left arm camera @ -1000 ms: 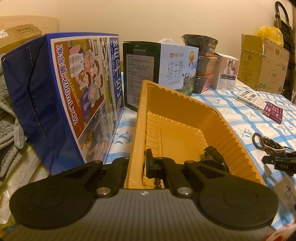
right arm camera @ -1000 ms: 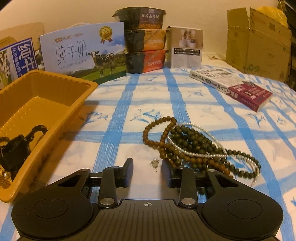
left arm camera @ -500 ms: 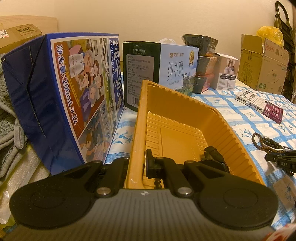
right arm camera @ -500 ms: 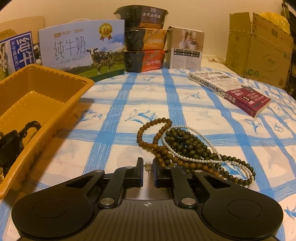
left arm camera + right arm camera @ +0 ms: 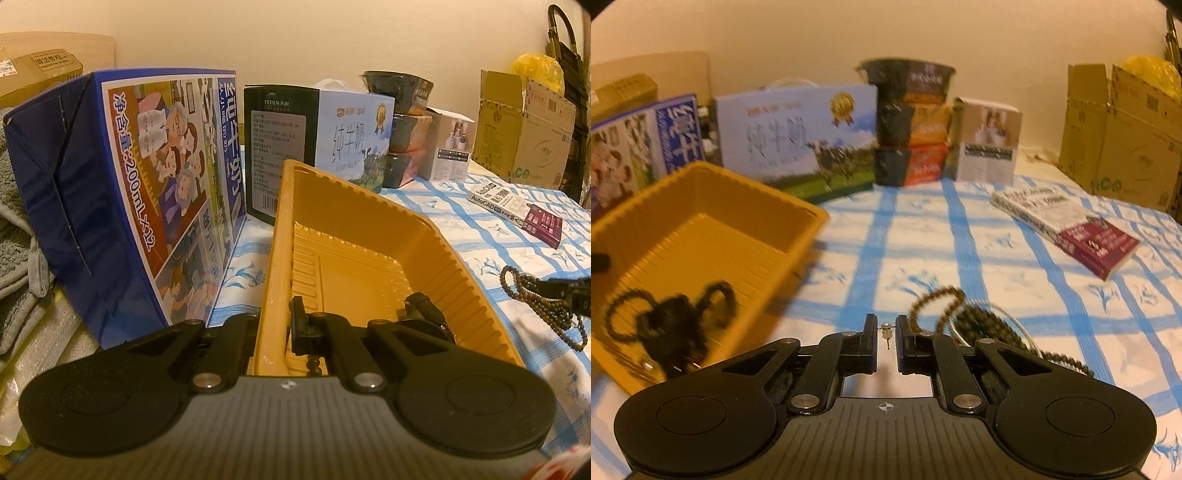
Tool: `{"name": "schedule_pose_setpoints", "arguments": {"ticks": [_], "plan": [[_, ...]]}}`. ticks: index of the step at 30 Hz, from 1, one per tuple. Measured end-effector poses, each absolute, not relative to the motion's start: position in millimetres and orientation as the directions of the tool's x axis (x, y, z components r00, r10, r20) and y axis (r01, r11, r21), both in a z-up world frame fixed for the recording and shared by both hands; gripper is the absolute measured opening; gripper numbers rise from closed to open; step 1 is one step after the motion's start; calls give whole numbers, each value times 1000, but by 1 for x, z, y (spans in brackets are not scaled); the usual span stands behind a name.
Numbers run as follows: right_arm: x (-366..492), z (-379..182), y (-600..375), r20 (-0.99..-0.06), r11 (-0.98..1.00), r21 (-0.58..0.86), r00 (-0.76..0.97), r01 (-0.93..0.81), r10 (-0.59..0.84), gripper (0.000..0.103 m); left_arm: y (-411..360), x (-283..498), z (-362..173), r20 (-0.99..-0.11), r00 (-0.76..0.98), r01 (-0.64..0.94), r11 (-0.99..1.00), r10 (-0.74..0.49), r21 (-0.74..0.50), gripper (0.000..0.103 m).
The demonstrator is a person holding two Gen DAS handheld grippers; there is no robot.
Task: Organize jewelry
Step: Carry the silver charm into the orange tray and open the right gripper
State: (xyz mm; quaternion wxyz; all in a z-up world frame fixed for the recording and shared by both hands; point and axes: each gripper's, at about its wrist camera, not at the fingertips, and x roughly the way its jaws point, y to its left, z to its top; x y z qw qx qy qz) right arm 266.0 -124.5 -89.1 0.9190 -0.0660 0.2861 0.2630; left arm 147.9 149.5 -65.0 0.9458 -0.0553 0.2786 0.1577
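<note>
- Two grippers are in view. The left gripper (image 5: 274,326) is clamped on the left wall of the yellow tray (image 5: 280,236), one finger inside the wall and one outside.
- The right gripper (image 5: 886,334) is closed on a small pearl earring (image 5: 886,329), pinched between its fingertips and held clear of the desk, just right of the tray.
- The tray sits on the blue-checked cloth (image 5: 923,236) covering the desk. Inside, at its near end: a black watch (image 5: 670,325) and a dark bead bracelet (image 5: 624,310); the right wrist view is motion-blurred, so finer detail cannot be told.
- A pile of bead strings (image 5: 982,317) lies on the cloth just beyond and right of the right gripper: brown beads, dark green beads and a thin pale strand. Whether they are tangled cannot be told.
- In the left wrist view, the right gripper (image 5: 569,295) shows at the right edge, with brown beads (image 5: 535,295) just beside it.
- Behind the tray stand a blue milk carton (image 5: 147,199) and a pure-milk box (image 5: 321,144); right of these, stacked dark bowls (image 5: 908,122) and a small white box (image 5: 990,144).
- A book (image 5: 1067,225) lies flat on the cloth, well apart from the beads. A cardboard box (image 5: 1119,140) stands at the far right.
</note>
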Motion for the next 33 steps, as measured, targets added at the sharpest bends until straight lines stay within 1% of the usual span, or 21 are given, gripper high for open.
{"name": "schedule_pose_setpoints", "arguments": {"ticks": [3, 9, 14, 21, 28, 33], "plan": [[256, -74, -116, -535, 832, 51, 688, -552, 490, 10, 150, 147, -64, -541, 798, -328, 944, 264, -23, 4], [237, -48, -87, -488, 751, 184, 604, -635, 630, 10, 150, 144, -63, -540, 801, -326, 945, 259, -31, 4], [224, -45, -47, -484, 667, 275, 500, -692, 718, 10, 151, 143, -64, -542, 801, -326, 945, 254, -39, 4], [216, -58, -4, -504, 605, 320, 409, -729, 761, 10, 151, 142, -63, -541, 803, -325, 945, 248, -49, 5], [211, -70, 10, -527, 593, 300, 388, -747, 756, 10, 151, 142, -63, -540, 804, -329, 943, 249, -56, 5], [215, -75, 14, -522, 586, 312, 380, -748, 764, 11, 151, 142, -63, -541, 803, -331, 942, 250, -55, 5]]}}
